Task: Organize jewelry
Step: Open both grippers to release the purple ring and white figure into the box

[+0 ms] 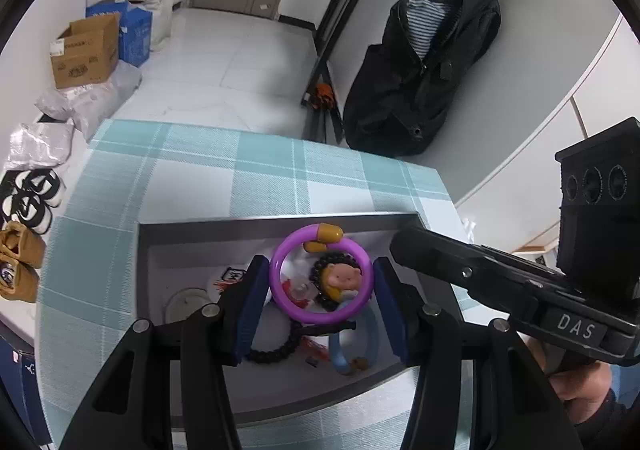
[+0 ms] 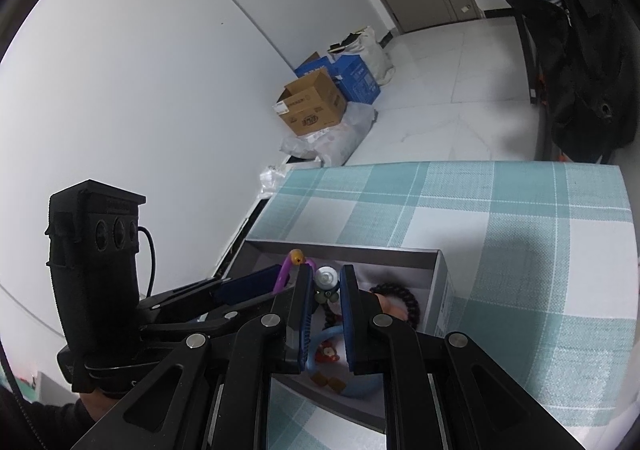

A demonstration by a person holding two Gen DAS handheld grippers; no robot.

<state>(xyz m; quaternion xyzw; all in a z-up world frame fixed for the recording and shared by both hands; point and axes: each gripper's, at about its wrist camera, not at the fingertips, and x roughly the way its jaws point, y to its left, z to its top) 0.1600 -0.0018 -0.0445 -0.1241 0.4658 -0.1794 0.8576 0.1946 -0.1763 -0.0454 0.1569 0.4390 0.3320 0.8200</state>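
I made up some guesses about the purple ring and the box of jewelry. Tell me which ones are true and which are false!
1. The purple ring sits between the left gripper fingers. True.
2. The purple ring has a green bead on it. False: its bead is mustard yellow.
3. The jewelry lies in a grey box. True.
4. The tablecloth is red with dots. False: it is teal and white checks.
5. A light blue ring lies in the box, lower than the purple one in the left wrist view. True.
6. The right gripper is holding the cardboard box. False: that box stands on the floor by the wall.
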